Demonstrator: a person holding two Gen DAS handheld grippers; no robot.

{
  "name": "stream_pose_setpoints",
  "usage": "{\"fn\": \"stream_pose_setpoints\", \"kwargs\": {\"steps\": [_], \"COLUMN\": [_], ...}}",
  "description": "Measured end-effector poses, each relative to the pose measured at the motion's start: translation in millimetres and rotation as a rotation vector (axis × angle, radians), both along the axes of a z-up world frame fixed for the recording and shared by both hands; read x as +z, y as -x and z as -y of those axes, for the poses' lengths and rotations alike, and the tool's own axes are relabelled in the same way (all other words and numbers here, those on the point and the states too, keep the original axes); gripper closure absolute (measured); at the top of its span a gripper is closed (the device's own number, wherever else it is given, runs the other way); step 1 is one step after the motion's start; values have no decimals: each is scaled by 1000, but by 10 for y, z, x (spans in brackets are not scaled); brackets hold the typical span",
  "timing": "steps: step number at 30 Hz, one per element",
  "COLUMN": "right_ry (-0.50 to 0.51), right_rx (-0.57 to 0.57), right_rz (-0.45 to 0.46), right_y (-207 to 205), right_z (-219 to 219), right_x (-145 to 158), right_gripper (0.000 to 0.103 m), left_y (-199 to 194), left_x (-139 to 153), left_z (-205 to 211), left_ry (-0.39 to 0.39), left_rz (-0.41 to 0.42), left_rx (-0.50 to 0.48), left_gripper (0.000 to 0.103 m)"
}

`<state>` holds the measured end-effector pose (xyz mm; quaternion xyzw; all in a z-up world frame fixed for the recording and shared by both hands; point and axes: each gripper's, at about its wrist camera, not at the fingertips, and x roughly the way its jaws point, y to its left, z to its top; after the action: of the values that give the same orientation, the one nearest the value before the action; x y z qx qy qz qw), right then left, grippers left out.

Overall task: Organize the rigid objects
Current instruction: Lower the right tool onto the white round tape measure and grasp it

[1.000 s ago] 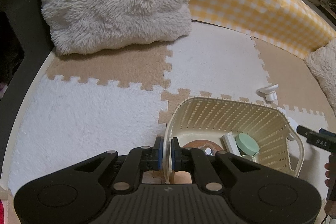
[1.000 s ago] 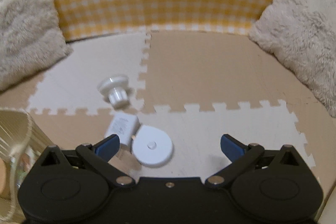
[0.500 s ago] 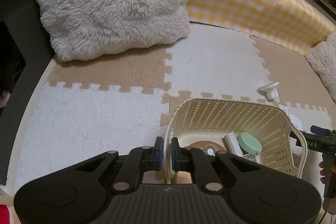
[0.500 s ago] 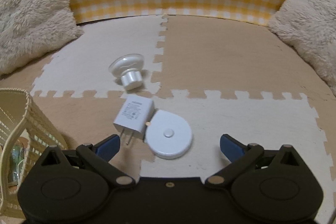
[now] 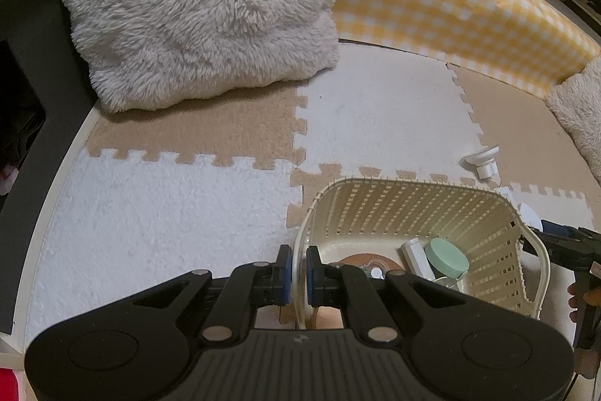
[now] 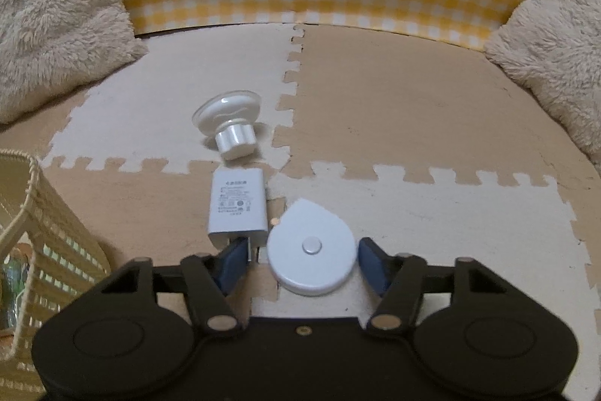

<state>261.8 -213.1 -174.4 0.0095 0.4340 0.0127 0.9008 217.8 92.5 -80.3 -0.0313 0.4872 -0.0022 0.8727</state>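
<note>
Puzzle-mat floor [image 6: 394,123], yellow gingham bumper, fluffy pillows at the sides. Since a second ago the right tool [image 6: 302,264] has moved in low over the white teardrop-shaped disc [image 6: 311,252]; its jaws are spread, disc now between the blue pads, left pad overlapping the white charger [image 6: 236,209] prongs. Pick looks imminent. White knob piece [image 6: 229,123] lies further off. Left tool [image 5: 295,269] unchanged, clamped on the cream basket [image 5: 413,209] rim; basket holds a mint-lidded jar [image 5: 449,256].
</note>
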Motion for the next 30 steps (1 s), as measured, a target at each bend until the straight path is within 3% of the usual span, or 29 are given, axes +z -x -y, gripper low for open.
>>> {"fn": "stream_pose_setpoints", "kwargs": {"steps": [12, 23, 30], "right_ry": [30, -29, 49], "right_rx": [-25, -57, -2], "right_rz": [-10, 80, -15], "right_y": [18, 150, 138], "right_z": [18, 25, -84], "right_x": [36, 411, 240], "right_gripper": [44, 44, 44], "left_y": [-3, -3, 4], "left_x": [1, 3, 2], "left_z": [0, 1, 0], "left_ry": [2, 3, 5], "left_rz": [0, 0, 0], "left_rx": [1, 1, 2], "left_gripper": [96, 96, 96]}}
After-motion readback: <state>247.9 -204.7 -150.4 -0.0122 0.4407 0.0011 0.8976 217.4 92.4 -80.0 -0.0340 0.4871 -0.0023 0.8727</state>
